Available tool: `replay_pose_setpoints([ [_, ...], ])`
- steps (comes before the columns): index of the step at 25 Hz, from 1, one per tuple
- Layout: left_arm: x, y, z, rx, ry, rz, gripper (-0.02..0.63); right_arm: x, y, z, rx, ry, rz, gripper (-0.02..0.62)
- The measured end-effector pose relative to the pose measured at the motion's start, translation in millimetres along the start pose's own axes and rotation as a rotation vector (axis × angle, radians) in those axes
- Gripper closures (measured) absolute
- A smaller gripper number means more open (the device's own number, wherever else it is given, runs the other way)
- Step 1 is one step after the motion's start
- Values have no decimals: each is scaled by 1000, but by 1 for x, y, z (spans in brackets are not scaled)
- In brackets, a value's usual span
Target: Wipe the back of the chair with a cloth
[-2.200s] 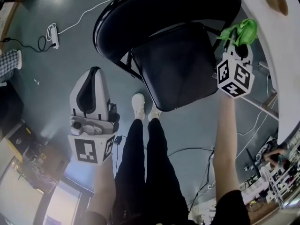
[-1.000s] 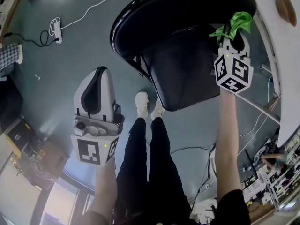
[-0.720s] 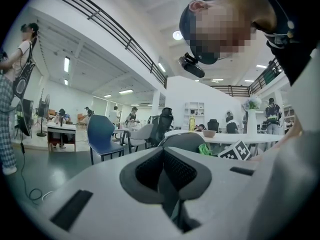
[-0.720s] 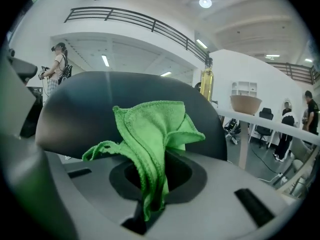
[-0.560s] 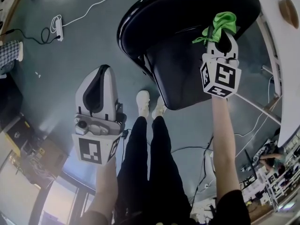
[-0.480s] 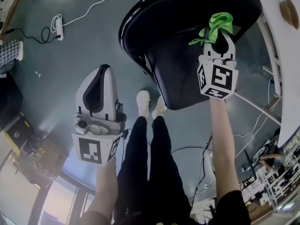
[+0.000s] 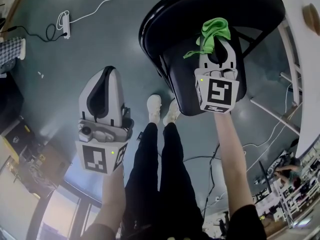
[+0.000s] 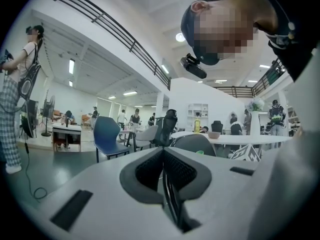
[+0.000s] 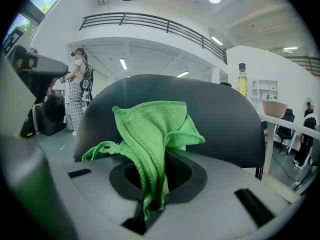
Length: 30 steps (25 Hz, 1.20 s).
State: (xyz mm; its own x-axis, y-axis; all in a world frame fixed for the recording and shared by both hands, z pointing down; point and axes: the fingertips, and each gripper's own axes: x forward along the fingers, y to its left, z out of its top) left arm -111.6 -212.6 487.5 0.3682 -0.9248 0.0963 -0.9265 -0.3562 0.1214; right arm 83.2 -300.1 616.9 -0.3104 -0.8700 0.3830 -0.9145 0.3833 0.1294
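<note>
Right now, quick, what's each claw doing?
Left claw: closed, holding nothing.
Right claw: closed on the green cloth.

- The right gripper has its jaws closed on a green cloth, pinching its lower end.
- The cloth bunches up in loose folds above the jaws, with one corner drooping to the left.
- Just behind the cloth, a dark chair back fills the middle of the view; whether the two touch cannot be told.
- Far left, a person in checked trousers stands on the floor.
- Far right, a bowl sits on a white table, with a bottle near it.
</note>
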Motion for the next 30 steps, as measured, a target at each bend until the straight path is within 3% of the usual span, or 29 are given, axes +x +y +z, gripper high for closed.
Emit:
replay_pose_setpoints([
  [13,-20,13,4,-19,-21,39,601,-9,74,13,-68,-29,151,551],
  [30,-30,14,2,-40,-33,55,601,-31,156,-4,-119,33,362,551],
])
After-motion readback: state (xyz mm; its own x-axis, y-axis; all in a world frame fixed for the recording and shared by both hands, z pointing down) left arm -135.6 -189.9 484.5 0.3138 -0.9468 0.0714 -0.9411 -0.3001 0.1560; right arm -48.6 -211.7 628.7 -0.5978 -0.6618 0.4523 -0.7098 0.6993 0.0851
